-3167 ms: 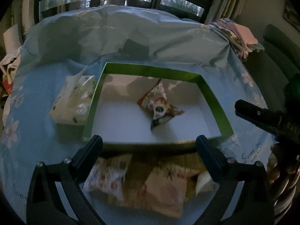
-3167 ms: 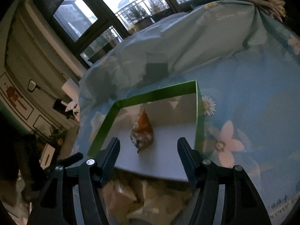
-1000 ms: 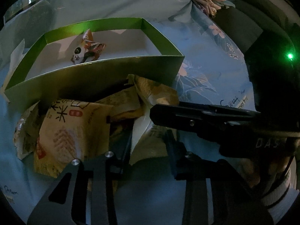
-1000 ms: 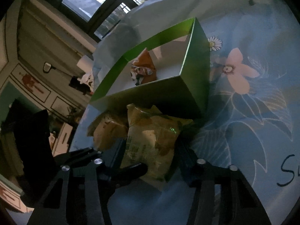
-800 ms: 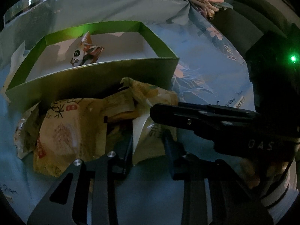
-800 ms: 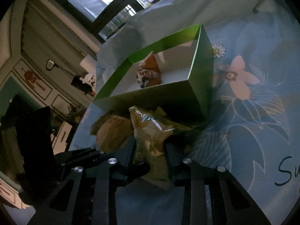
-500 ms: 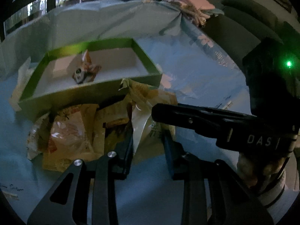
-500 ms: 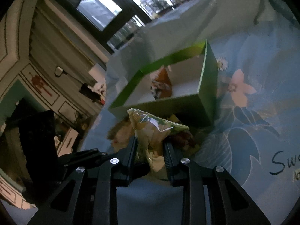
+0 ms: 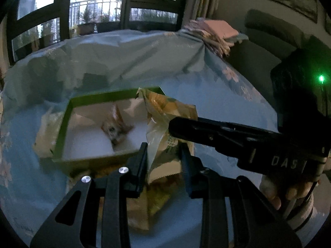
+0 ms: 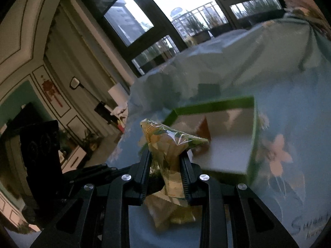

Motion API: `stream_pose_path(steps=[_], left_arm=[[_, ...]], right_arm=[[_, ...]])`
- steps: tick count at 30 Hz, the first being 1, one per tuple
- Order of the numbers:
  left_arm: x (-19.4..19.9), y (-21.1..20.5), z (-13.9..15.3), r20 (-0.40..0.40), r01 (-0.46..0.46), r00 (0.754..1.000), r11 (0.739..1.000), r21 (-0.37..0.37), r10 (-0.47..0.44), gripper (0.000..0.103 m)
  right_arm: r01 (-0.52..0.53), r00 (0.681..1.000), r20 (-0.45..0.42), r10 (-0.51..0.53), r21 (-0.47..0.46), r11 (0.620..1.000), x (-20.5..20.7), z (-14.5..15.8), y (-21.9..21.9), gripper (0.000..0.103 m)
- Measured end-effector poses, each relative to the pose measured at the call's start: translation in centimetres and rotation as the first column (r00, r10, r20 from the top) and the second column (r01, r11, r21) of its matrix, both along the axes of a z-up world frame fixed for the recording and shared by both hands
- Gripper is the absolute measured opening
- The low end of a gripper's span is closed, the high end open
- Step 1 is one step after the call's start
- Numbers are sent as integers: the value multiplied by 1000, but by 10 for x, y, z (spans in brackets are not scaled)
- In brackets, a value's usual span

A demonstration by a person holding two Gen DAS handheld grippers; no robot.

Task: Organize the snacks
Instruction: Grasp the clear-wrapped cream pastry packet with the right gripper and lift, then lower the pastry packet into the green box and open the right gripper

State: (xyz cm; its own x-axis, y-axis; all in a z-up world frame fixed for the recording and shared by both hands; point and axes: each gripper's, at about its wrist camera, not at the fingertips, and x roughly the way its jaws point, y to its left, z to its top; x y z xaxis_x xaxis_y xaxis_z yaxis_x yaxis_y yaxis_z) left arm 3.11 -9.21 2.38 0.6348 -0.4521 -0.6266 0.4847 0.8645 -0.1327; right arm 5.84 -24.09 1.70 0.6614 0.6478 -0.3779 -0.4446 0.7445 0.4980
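Both grippers hold one yellow-green snack bag [image 9: 165, 124], lifted above the table in front of the green box [image 9: 68, 128]. My left gripper [image 9: 164, 155] is shut on its lower part. My right gripper [image 10: 165, 163] is shut on the same bag [image 10: 169, 144], and its finger crosses the left wrist view [image 9: 217, 132]. The box has a white floor, and an orange snack packet [image 9: 115, 126] lies inside it. The box also shows in the right wrist view [image 10: 251, 136]. More snack bags [image 9: 136, 206] lie on the cloth under the left gripper.
A blue floral cloth [image 9: 206, 103] covers the table. A white packet [image 9: 44, 136] lies left of the box. Folded fabrics [image 9: 213, 33] sit at the far right corner. Windows and a sofa stand beyond the table.
Both grippers closed on the yellow-green bag in the pile and have raised it from the cloth to above the box's near wall.
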Motion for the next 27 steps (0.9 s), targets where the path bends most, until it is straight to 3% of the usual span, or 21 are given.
stream_pose_path(steps=[5,13,20,27], left_arm=[[22,18,9,12,-35,999,999,-10,36,30],[54,39,5,-6,-80,997,997,-11,80,30],[82,56,-19,-57,-112,992,994,-3,111,29],[103,74,-46,-136,-146,981,988,-46,139,28]], right_arm=[[-17,1000,23,18,-20,1000,27,13,19,30],[-39,999,1,39,-33,999,65,7,44,30],[-61,997,-58,56,-85,994,97,-13,65,30],[-72,991,-121,52,-167,983,119,-35,86,30]])
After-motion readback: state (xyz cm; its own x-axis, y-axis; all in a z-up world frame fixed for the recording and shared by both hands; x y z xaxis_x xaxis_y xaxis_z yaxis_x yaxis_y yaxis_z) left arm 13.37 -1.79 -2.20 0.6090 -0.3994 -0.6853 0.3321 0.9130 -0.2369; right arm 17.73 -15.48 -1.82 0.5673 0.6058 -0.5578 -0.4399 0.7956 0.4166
